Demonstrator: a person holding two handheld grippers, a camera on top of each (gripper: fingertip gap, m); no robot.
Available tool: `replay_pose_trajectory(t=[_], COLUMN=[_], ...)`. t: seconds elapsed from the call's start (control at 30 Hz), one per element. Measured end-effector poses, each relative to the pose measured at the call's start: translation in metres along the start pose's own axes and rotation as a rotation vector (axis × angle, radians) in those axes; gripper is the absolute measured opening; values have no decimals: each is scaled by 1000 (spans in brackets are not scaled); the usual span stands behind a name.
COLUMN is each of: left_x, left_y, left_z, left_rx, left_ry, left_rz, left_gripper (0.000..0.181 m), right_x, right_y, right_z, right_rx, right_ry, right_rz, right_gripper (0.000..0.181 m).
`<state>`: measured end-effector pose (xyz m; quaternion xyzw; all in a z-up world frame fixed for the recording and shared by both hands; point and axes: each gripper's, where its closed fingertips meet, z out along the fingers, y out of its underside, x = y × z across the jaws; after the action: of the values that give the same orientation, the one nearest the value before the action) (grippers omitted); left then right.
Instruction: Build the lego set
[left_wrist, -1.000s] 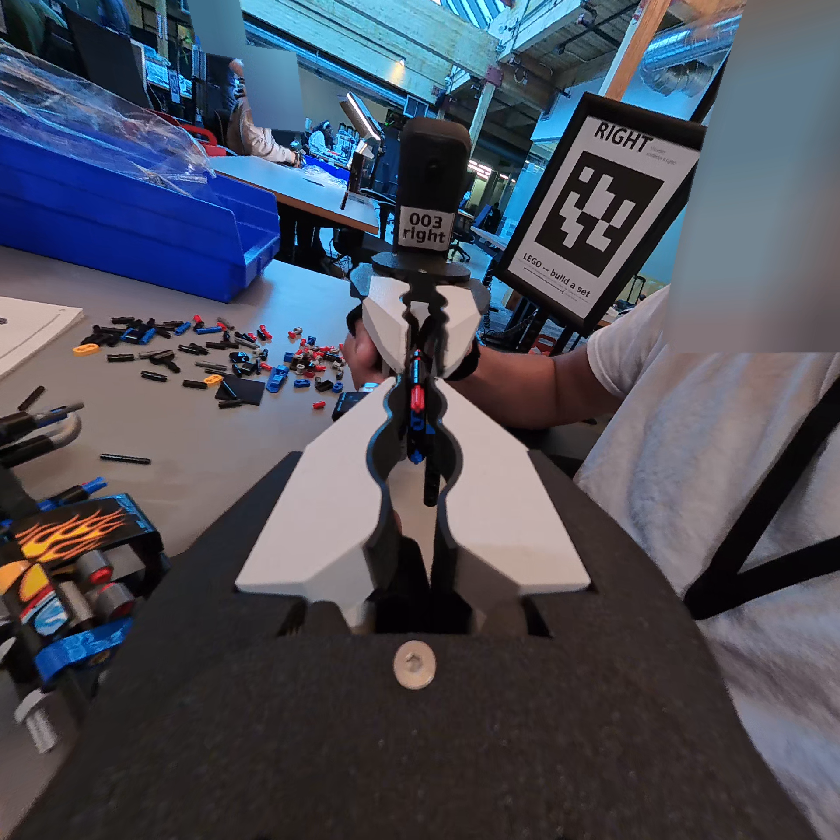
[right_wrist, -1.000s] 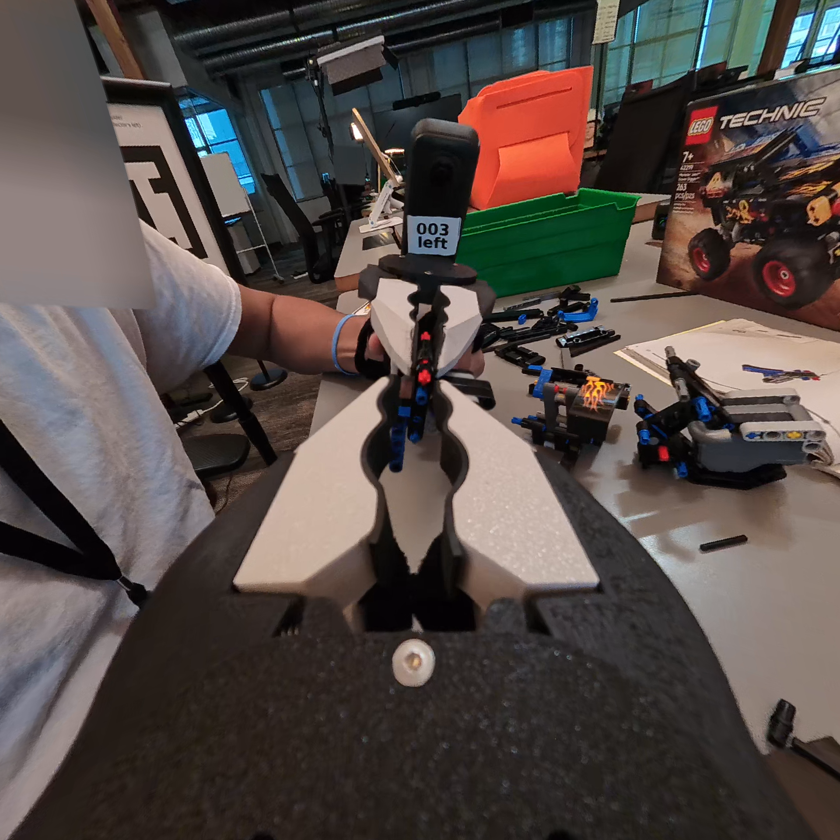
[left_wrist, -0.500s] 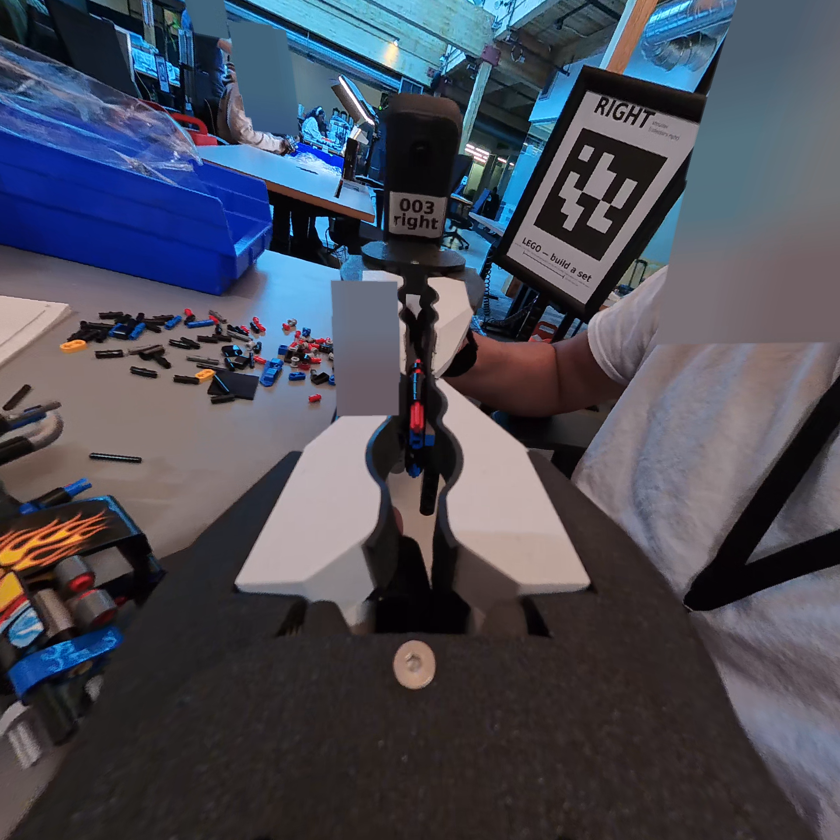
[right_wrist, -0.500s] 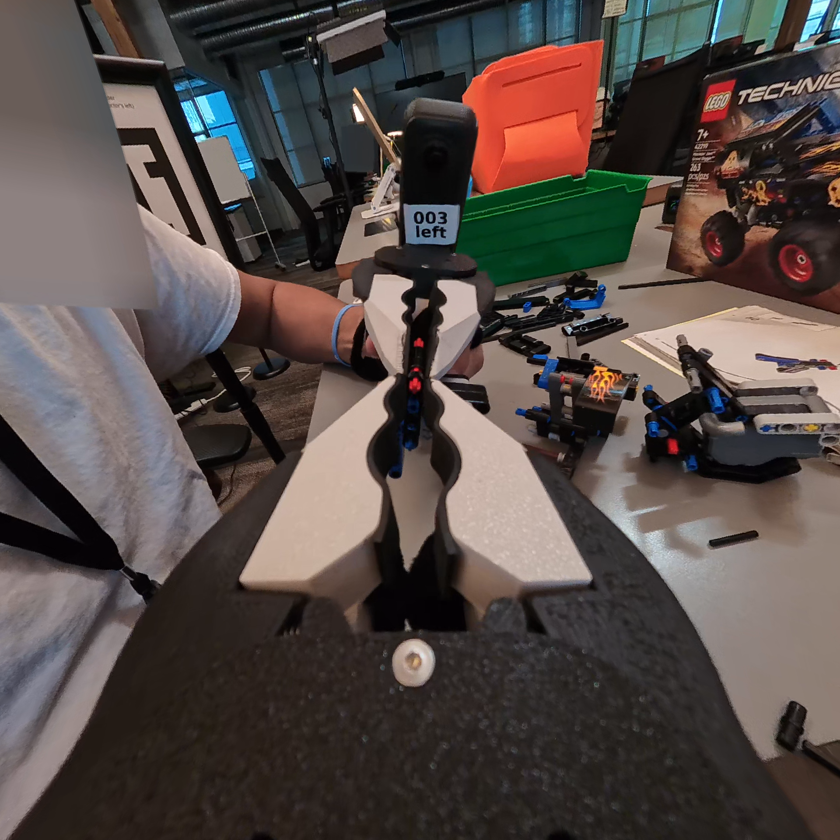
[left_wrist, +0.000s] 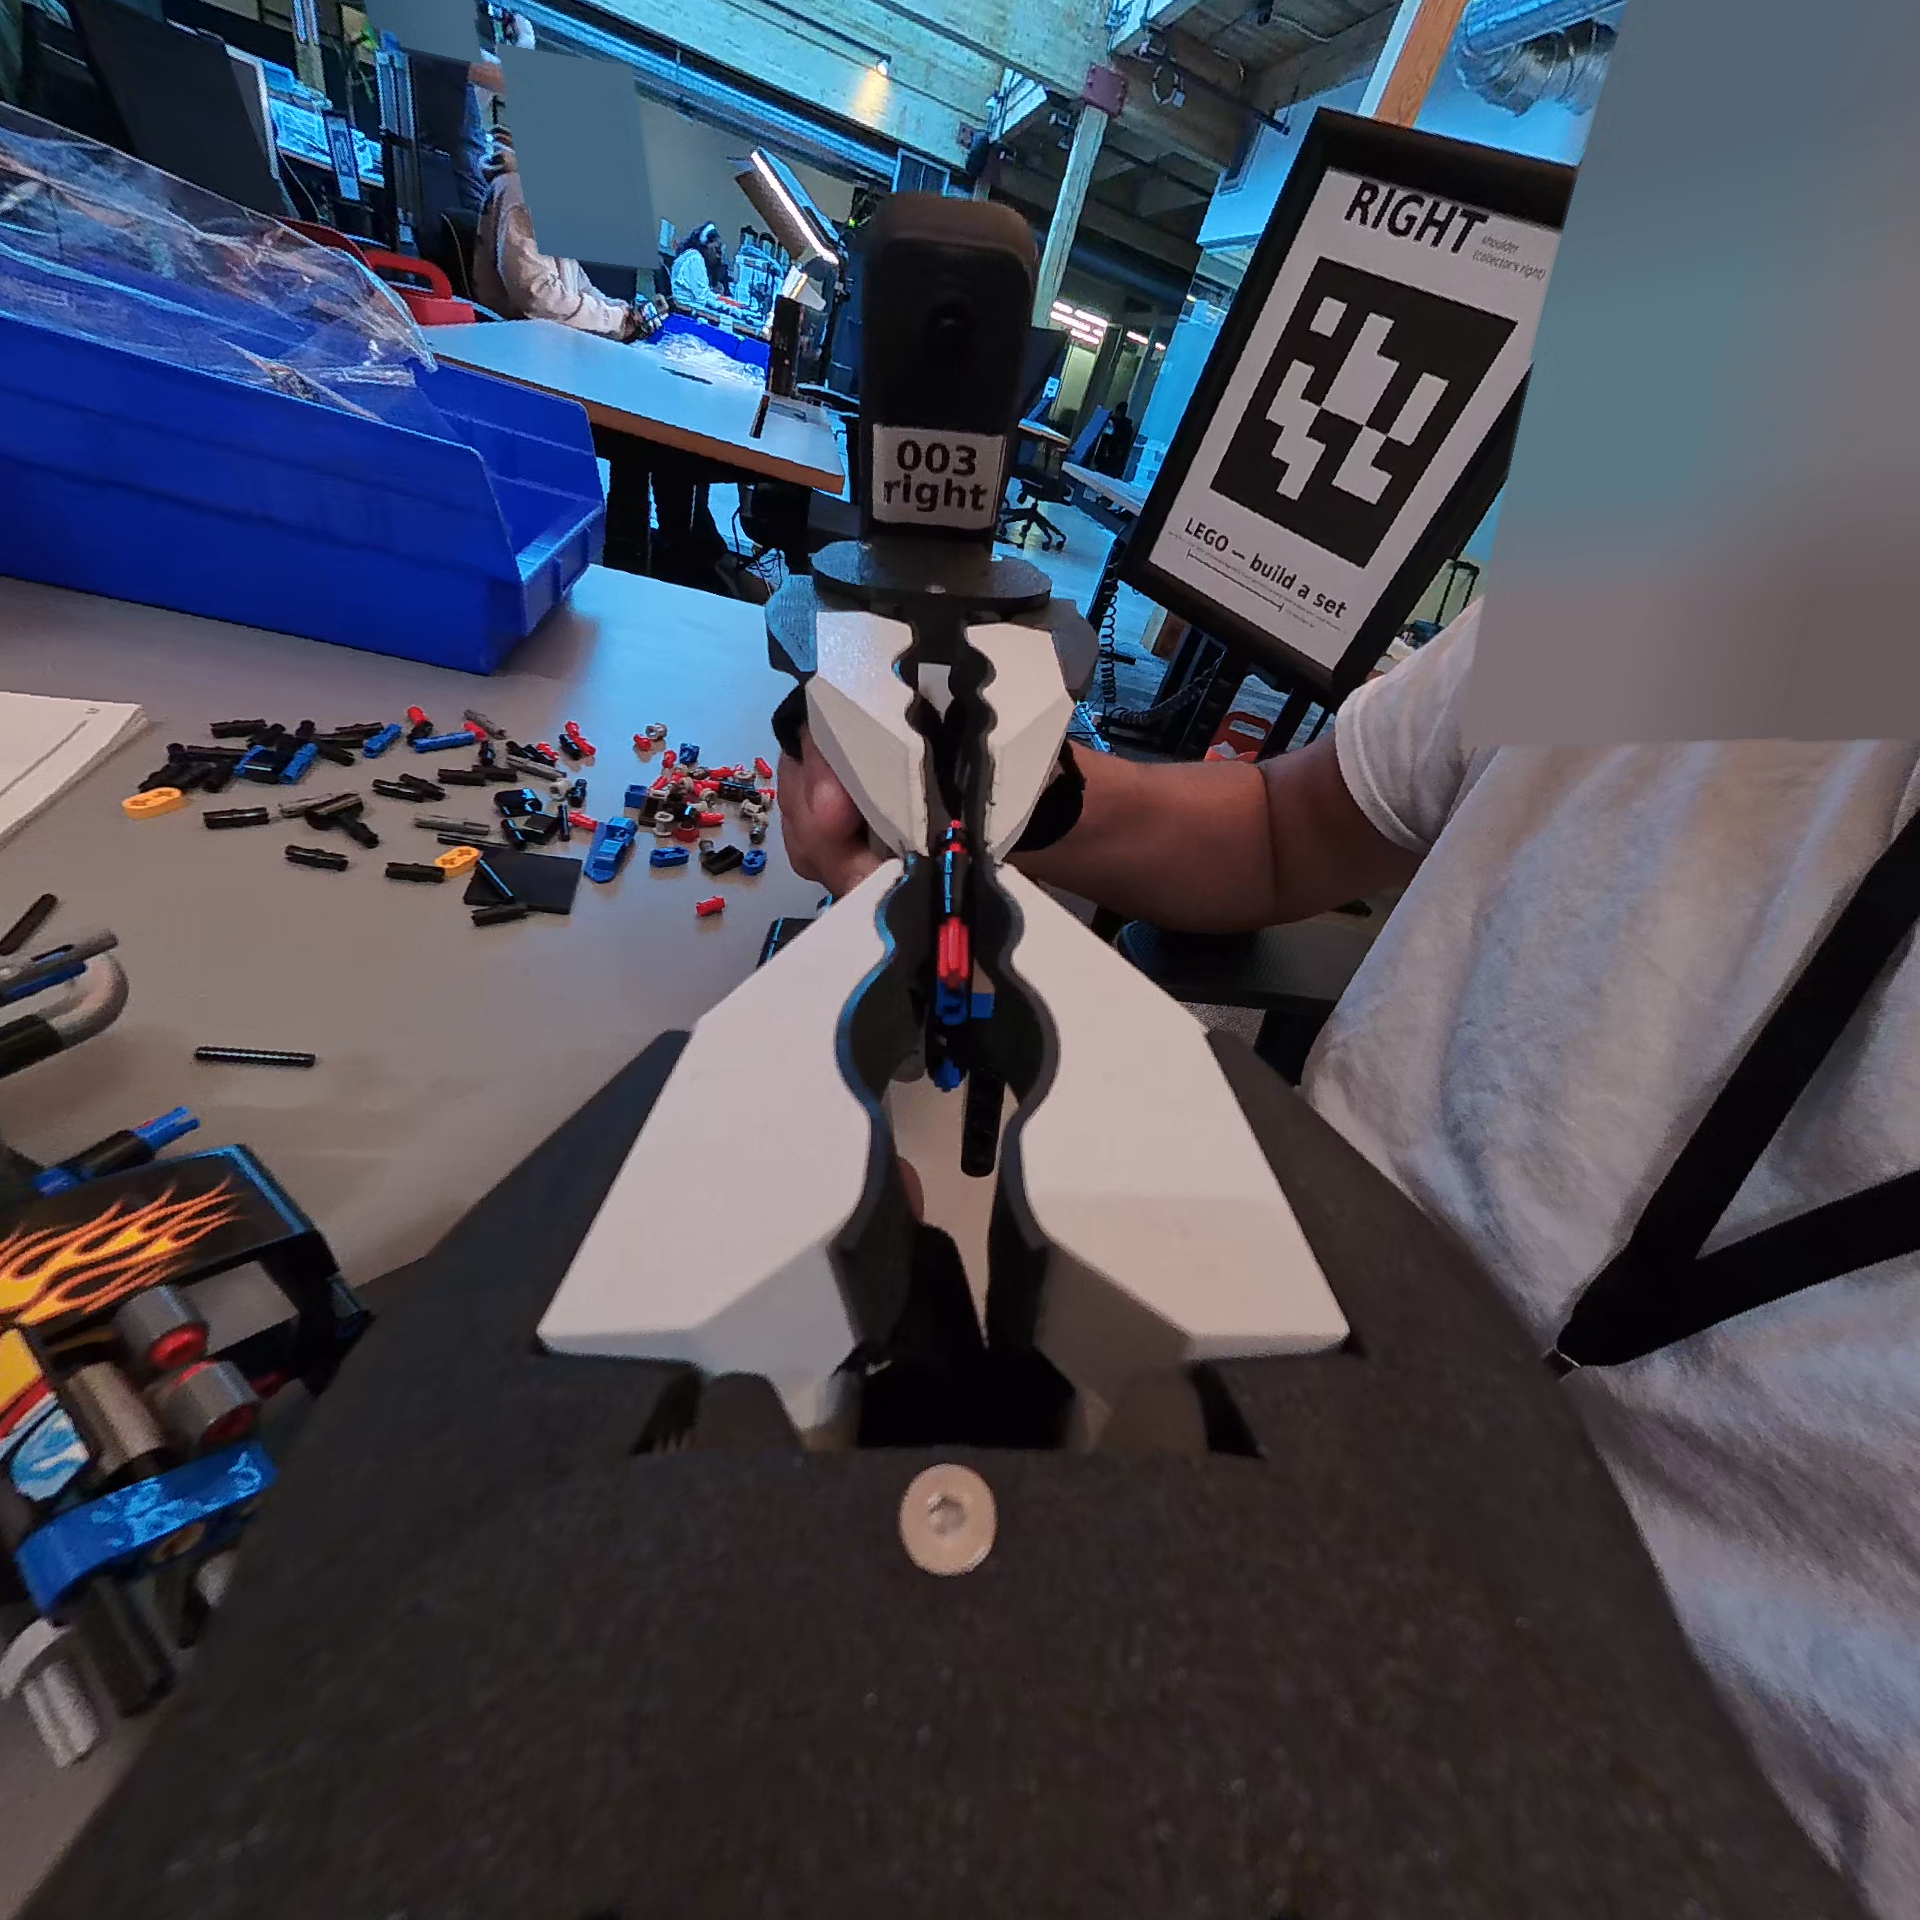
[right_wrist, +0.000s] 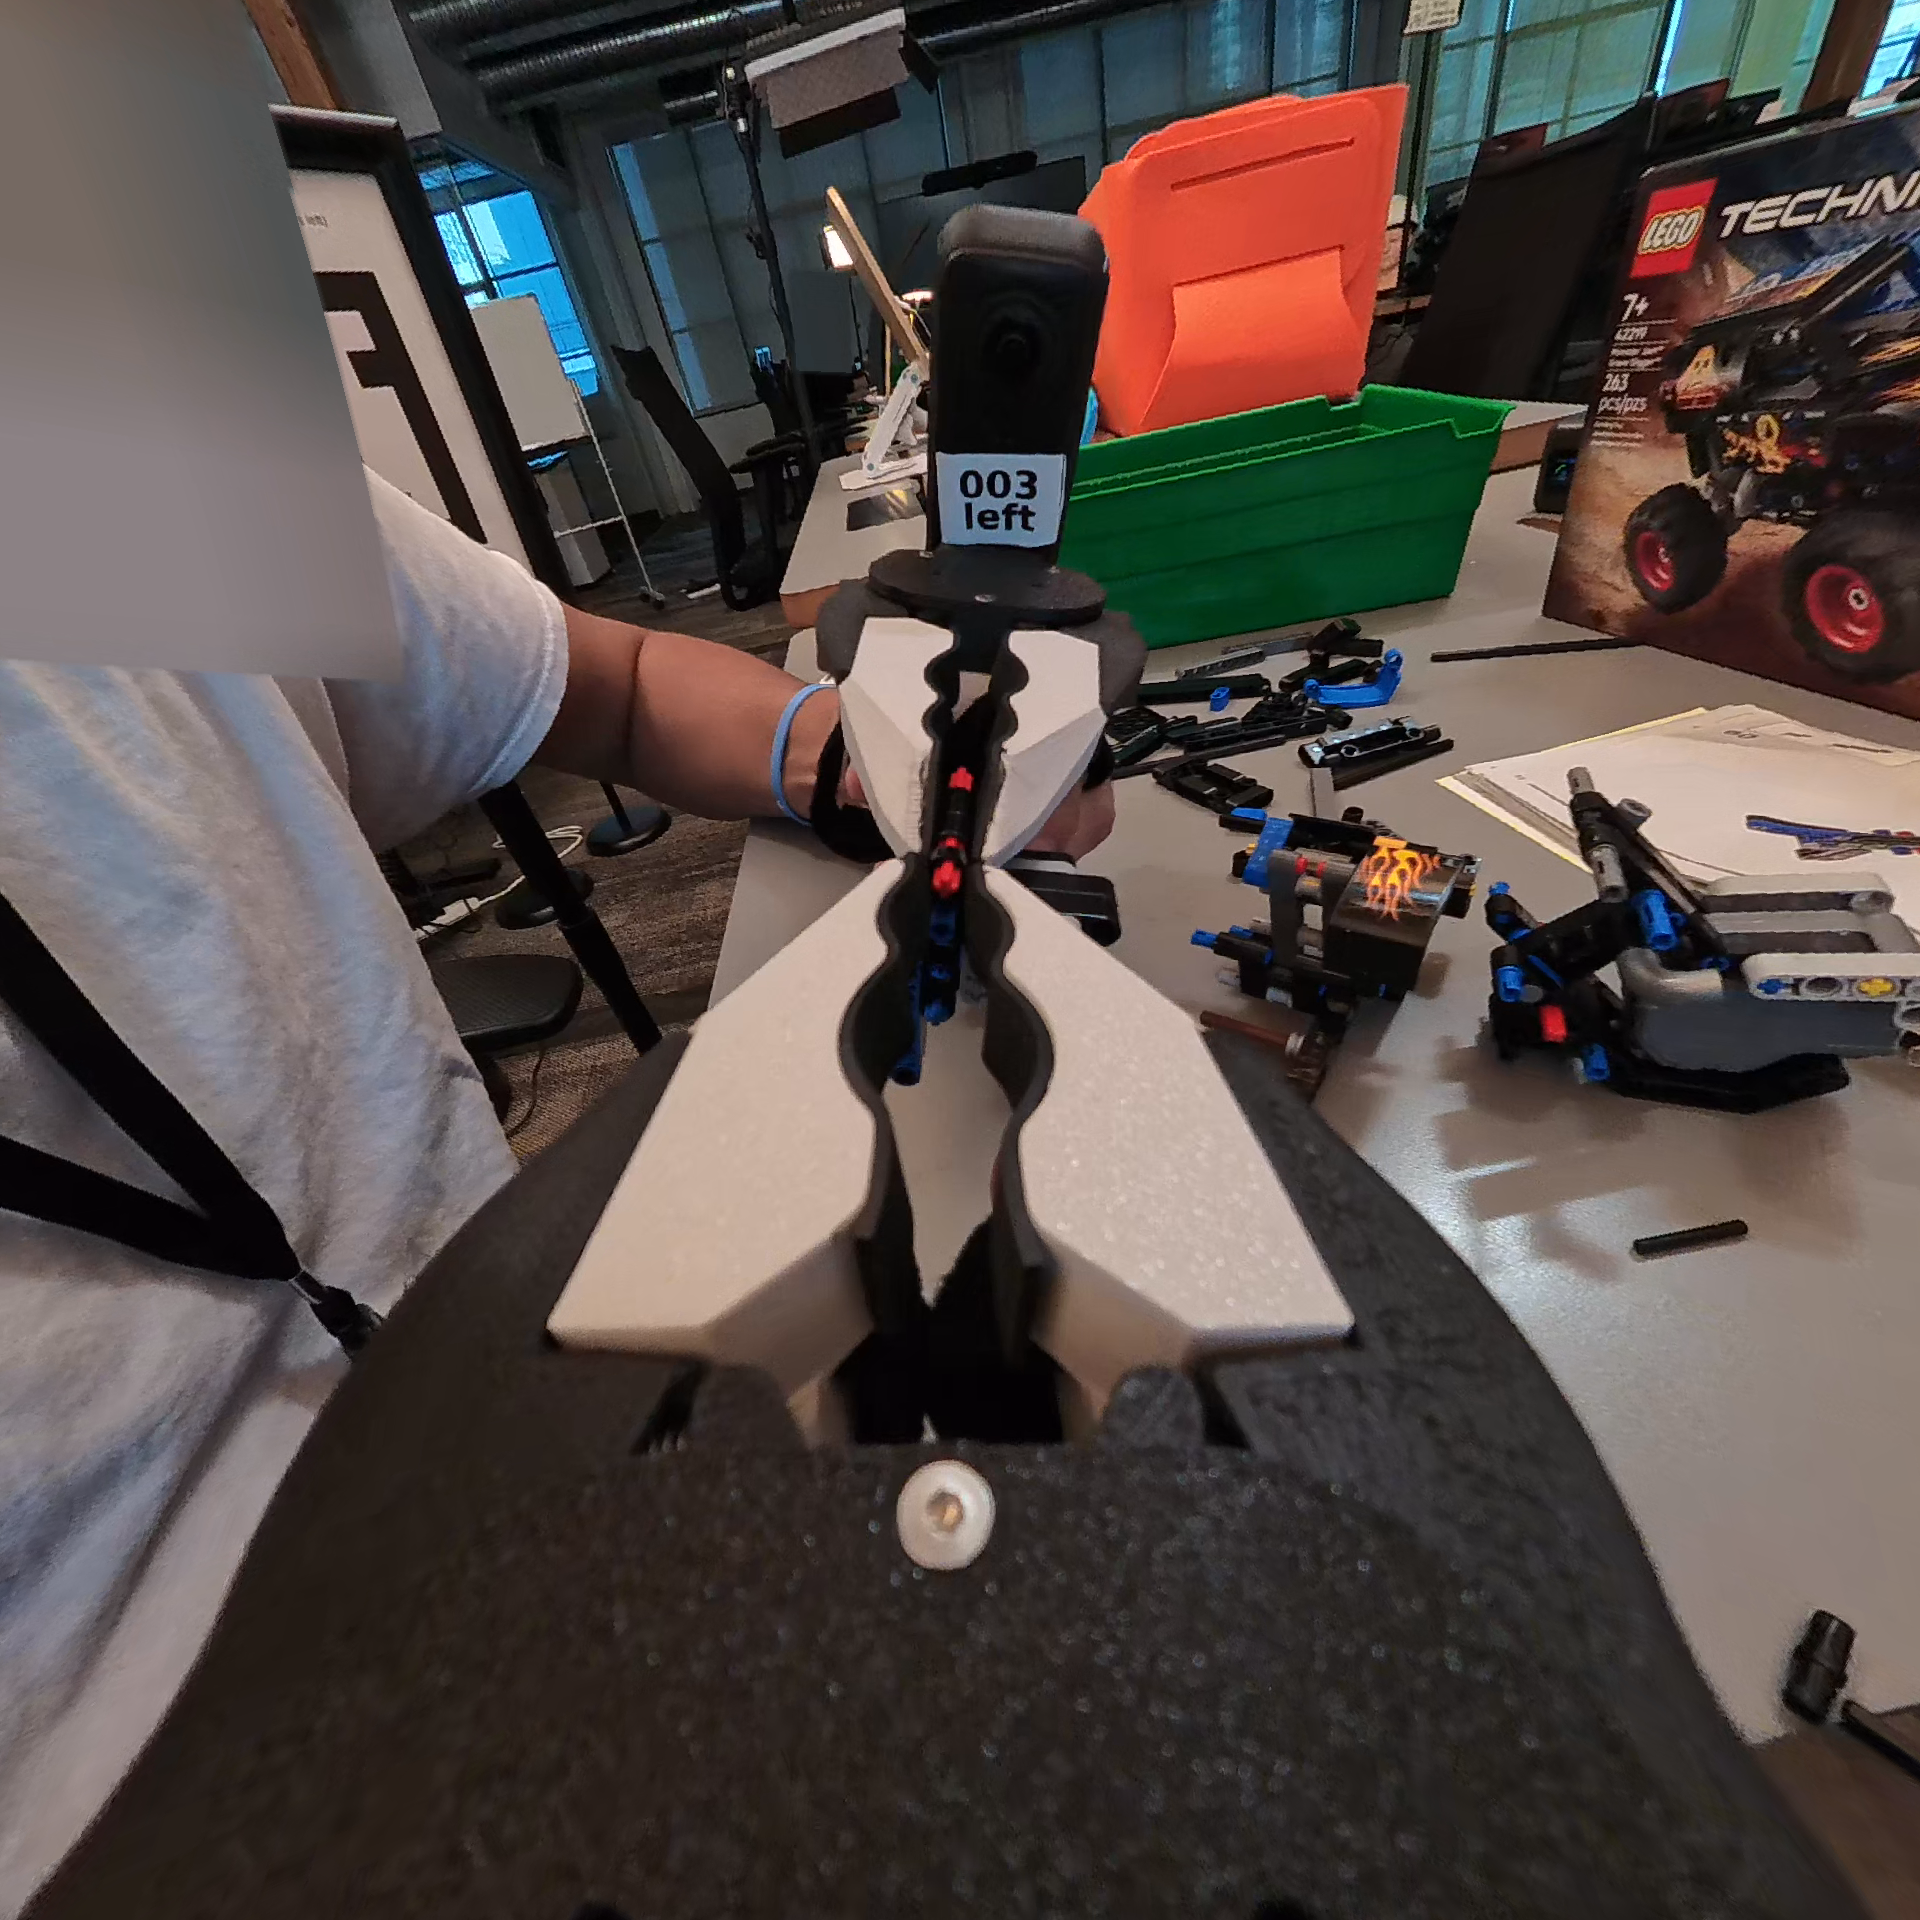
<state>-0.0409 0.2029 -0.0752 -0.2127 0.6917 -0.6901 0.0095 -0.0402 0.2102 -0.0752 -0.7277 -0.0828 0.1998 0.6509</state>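
My left gripper (left_wrist: 948, 871) and right gripper (right_wrist: 943, 868) point at each other, tip to tip, in the air at the table's near edge. Between them they pinch one slim lego assembly (left_wrist: 954, 951): a black beam with red and blue pins. It lies lengthwise inside both pairs of jaws and also shows in the right wrist view (right_wrist: 938, 961). Both grippers are shut on it. Most of the beam is hidden between the fingers.
Loose small parts (left_wrist: 499, 800) lie before a blue bin (left_wrist: 260, 499). A flame-decorated sub-build (right_wrist: 1361, 914) and a grey chassis sub-build (right_wrist: 1745, 987) stand on the table by the instruction booklet (right_wrist: 1714, 790). A green bin (right_wrist: 1278, 509) and the set's box (right_wrist: 1766, 416) stand behind. A black axle (right_wrist: 1688, 1236) lies loose. Both grippers' tips are close together, under 4 cm apart. From either gripper's tips it is about 15 centimetres to the grey chassis sub-build (right_wrist: 1745, 987).
Both grippers stay tip to tip, shut on the assembly. They have tilted slightly, so each sees the opposite gripper a little higher in its view.
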Motion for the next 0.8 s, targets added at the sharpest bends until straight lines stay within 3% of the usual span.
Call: replay_pose_trajectory(t=[0.8], left_x=[3], left_y=[2], left_z=[-1], left_rx=[1], left_ry=[15], left_rz=[34], left_gripper=[5], right_x=[-3], right_y=[4], right_z=[2], right_rx=[-19], right_ry=[14], right_rz=[-55], right_gripper=[5])
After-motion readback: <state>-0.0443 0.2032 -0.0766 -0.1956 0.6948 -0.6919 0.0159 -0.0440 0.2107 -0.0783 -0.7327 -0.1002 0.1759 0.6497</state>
